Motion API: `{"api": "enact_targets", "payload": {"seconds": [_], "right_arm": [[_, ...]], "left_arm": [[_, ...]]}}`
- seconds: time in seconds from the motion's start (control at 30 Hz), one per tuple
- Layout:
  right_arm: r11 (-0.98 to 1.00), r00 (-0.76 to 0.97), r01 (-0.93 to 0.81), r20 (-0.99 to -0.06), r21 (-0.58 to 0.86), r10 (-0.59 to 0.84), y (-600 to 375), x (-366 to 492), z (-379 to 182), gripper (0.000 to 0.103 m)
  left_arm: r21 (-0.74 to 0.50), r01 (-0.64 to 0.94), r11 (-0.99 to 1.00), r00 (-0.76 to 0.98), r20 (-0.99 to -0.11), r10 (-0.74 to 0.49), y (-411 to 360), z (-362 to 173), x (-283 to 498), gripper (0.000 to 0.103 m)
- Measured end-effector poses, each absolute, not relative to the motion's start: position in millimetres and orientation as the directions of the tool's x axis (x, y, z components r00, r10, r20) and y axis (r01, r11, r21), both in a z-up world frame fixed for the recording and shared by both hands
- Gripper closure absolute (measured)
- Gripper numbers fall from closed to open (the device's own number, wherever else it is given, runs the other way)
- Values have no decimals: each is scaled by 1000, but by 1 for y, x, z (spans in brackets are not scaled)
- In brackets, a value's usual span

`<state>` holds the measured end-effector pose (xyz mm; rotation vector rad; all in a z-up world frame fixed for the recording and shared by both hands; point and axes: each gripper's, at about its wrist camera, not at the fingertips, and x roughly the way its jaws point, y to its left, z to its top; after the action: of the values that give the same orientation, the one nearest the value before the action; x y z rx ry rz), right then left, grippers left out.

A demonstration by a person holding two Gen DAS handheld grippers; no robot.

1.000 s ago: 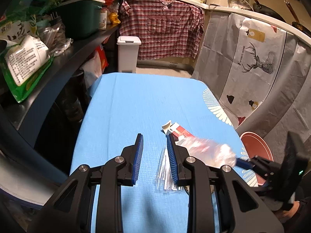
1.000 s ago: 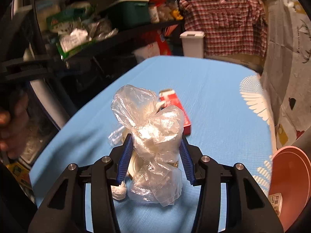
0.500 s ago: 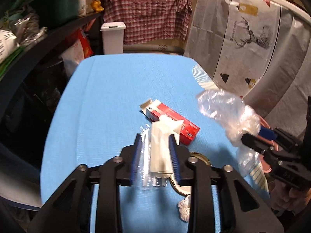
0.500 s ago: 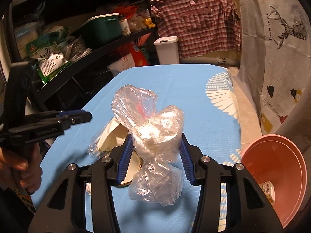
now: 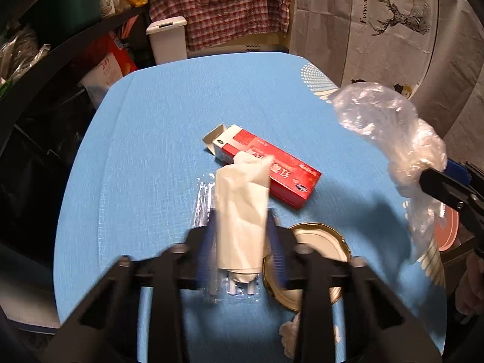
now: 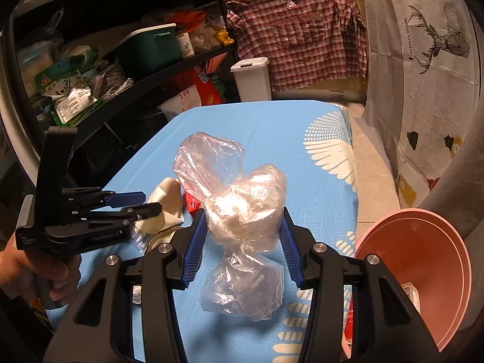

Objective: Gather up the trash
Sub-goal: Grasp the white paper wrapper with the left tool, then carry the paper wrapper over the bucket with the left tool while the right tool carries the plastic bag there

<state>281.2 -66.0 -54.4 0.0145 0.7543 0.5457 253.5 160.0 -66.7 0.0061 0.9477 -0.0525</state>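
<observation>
Left gripper (image 5: 242,236) now clamped on white wrapper (image 5: 242,211), lifted. Right gripper (image 6: 240,242) still pinching crumpled plastic bag (image 6: 239,208), pink bin (image 6: 423,272) just right. Both ready for disposal.

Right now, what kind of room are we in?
Probably a cluttered home kitchen or storage corner: packed pantry shelves, a plaid shirt hanging by the counter, and a table with a blue cloth.

The room light is warm and rather dim, and it seems to come from above. The blue tablecloth (image 5: 169,127) is well lit, while the shelves (image 6: 99,60) stay dark. The left gripper (image 5: 242,236) is smeared by motion blur in its own view. Both pictures bend strongly at the edges, with black corners.
</observation>
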Motion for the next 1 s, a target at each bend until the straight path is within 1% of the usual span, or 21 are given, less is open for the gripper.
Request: {"api": "enact_targets", "payload": {"seconds": [0.03,0.07,0.1,0.2,0.53,0.67,1.0], "right_arm": [[862,598,-464,-646,203,474,-67,281,-54,55],[863,600,-463,-645,203,474,-67,281,-53,55],[863,601,-463,-644,203,474,-68,280,-53,55],[864,608,-463,-638,200,473,-70,278,-49,55],[874,636,-441,-617,203,464,-84,267,-31,55],[880,656,-441,-605,178,451,-91,260,-17,55],[894,703,-415,-564,168,432,-125,247,25,55]], "left_arm": [[-17,42,999,583,-812,-38,160,-66,254,82],[-21,36,999,586,-809,-38,161,-65,254,88],[-24,31,999,591,-806,-37,162,-63,253,91],[-27,20,999,607,-794,-33,166,-56,250,95],[-55,1,998,663,-747,-42,170,-27,238,96],[-68,4,998,683,-728,-53,167,-16,231,96],[-110,10,994,725,-683,-83,159,8,219,96]]}}
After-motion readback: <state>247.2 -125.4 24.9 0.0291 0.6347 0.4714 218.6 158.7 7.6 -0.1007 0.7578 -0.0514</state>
